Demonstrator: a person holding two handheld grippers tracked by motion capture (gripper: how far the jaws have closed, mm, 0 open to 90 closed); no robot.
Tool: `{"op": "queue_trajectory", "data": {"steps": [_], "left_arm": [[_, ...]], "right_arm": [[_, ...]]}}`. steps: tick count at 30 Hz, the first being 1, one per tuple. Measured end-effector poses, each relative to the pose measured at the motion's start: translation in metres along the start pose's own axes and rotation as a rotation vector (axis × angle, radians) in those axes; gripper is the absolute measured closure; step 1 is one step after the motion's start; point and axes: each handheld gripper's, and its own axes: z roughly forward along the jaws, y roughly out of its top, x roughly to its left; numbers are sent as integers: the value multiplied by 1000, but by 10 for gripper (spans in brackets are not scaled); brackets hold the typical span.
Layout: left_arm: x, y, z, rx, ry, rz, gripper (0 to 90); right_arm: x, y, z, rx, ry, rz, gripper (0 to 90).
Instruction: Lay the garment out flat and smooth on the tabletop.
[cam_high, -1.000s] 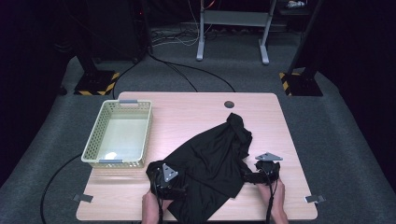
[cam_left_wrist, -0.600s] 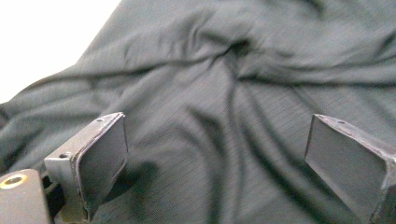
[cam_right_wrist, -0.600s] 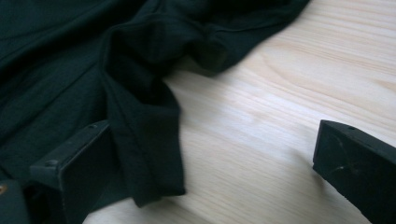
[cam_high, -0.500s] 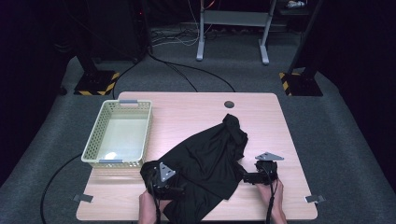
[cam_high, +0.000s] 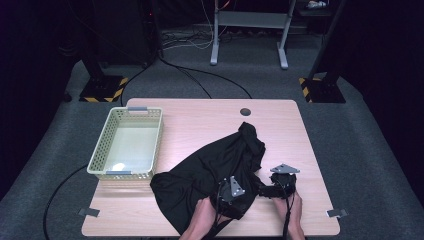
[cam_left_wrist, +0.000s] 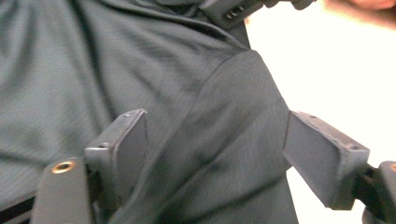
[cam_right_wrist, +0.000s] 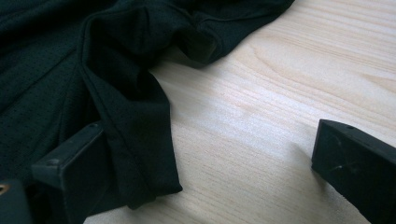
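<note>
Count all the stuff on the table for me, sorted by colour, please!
Black: 3, the cloth, the left gripper and the right gripper.
Pale yellow: 1, the basket.
Total: 4 on the wooden table.

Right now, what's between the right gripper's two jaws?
In the right gripper view, a folded edge of the black garment lies just inside one jaw of the right gripper; the rest of the gap is bare wooden table.
</note>
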Motion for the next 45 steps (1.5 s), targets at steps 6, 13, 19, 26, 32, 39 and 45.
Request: {"op": "queue_trajectory", "data": {"steps": [6,13,19,26,32,39,45], "left_arm": [[-2,5,10,5,2,9,557],[11,2,5,-24,26,16,853],[32,-4,-10,-52,64,-29,856],[69,-19,-28,-70,102,-129,854],[105,-35,-41,-59,148,-217,855],[133,-54,-48,-44,124,-310,854],[129,-48,-56,-62,146,-313,625]], "right_arm": [[1,-1,0,-5,-2,2,18],[1,-1,0,-6,-5,8,22],[0,-1,0,-9,-8,9,24],[0,-1,-1,-8,-10,11,26],[0,-1,-1,-8,-10,11,26],[1,-1,-1,-8,-10,12,26],[0,-1,0,-8,-8,10,26]]}}
